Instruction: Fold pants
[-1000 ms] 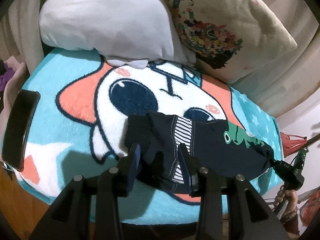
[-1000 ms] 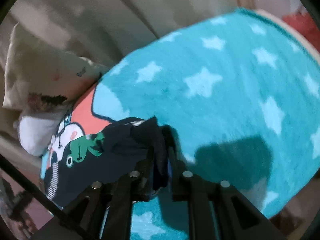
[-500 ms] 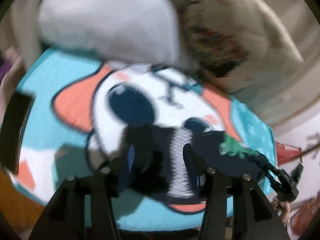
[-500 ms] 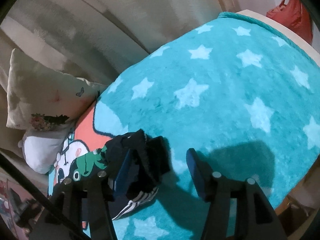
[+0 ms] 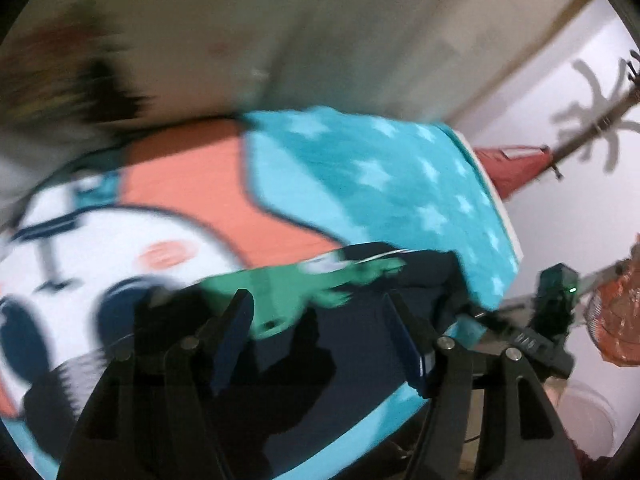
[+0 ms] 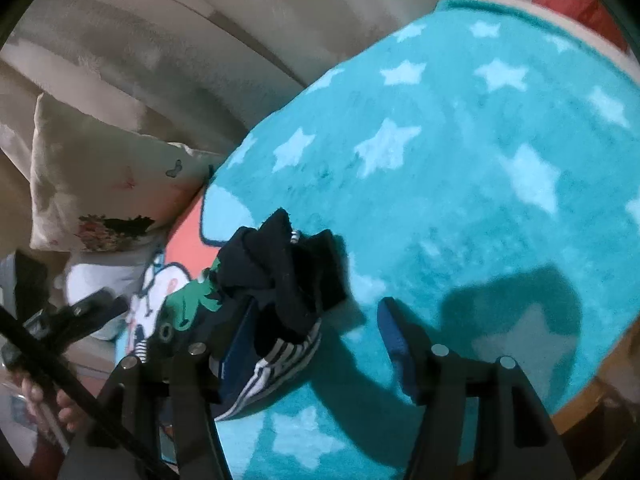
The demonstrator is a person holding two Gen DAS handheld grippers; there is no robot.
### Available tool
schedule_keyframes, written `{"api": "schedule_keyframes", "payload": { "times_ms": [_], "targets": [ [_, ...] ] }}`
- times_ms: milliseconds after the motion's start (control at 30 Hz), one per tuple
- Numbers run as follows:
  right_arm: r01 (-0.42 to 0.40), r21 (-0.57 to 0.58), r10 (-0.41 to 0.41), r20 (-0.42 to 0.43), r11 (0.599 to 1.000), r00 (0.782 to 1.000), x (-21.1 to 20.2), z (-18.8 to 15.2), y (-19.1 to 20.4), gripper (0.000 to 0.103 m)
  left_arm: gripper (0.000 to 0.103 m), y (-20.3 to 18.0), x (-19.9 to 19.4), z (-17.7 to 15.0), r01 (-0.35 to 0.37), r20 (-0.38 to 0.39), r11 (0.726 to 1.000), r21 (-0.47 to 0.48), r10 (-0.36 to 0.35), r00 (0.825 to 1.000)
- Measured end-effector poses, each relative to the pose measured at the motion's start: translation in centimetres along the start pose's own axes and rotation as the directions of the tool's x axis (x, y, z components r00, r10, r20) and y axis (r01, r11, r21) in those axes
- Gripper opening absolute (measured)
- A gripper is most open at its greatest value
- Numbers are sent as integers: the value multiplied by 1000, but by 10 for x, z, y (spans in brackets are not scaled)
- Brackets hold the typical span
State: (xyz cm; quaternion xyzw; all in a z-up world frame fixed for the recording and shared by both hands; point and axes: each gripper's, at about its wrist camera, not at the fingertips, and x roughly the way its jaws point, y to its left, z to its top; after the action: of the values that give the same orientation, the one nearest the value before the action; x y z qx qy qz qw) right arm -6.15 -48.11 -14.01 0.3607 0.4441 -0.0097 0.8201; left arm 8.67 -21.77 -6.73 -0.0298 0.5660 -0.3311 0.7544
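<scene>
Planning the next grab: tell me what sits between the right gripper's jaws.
In the right wrist view, the right gripper stands open; between its jaws lie the pants' bunched end and bare blanket.

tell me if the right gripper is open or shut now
Open. The right gripper has its jaws spread wide, and the bunched dark pants lie loose on the teal blanket.

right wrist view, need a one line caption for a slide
Open right hand-held gripper poised over bunched navy pants with a green print, lying on a turquoise star blanket.
</scene>
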Motion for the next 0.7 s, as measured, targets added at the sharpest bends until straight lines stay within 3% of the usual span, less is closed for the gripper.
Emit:
{"api": "schedule_keyframes", "payload": {
  "times_ms": [200, 400, 433, 500, 533, 567, 633, 700],
  "targets": [
    [-115, 34, 115, -22, 993, 993, 17, 2, -5, 73, 66, -60, 70, 31, 50, -122, 989, 140, -33, 992],
    [-187, -13, 187, -31, 982, 982, 27, 2, -2, 74, 67, -83, 129, 47, 123, -280, 965, 232, -55, 958],
    [-196, -23, 195, -36, 980, 980, 29, 4, 0, 71, 68, -84, 136, 47, 134, -303, 961, 242, -57, 951],
    [-213, -39, 210, -59, 976, 976, 34, 9, 3, 46, 68, -88, 151, 43, 162, -364, 953, 255, -60, 929],
    [-212, -40, 208, -81, 976, 975, 39, 12, 3, 29, 68, -89, 155, 41, 168, -379, 951, 260, -60, 923],
    [-212, -33, 209, -91, 977, 974, 43, 14, 1, 27, 68, -93, 154, 38, 170, -380, 946, 277, -55, 923],
    [-238, -20, 235, -102, 971, 967, 46, 19, -1, 24, 40, -97, 152, 38, 194, -393, 940, 280, -72, 917],
    [-246, -29, 242, -101, 969, 965, 45, 24, 0, 23, 32, -101, 145, 42, 185, -373, 942, 280, -71, 925]
  ]
}}
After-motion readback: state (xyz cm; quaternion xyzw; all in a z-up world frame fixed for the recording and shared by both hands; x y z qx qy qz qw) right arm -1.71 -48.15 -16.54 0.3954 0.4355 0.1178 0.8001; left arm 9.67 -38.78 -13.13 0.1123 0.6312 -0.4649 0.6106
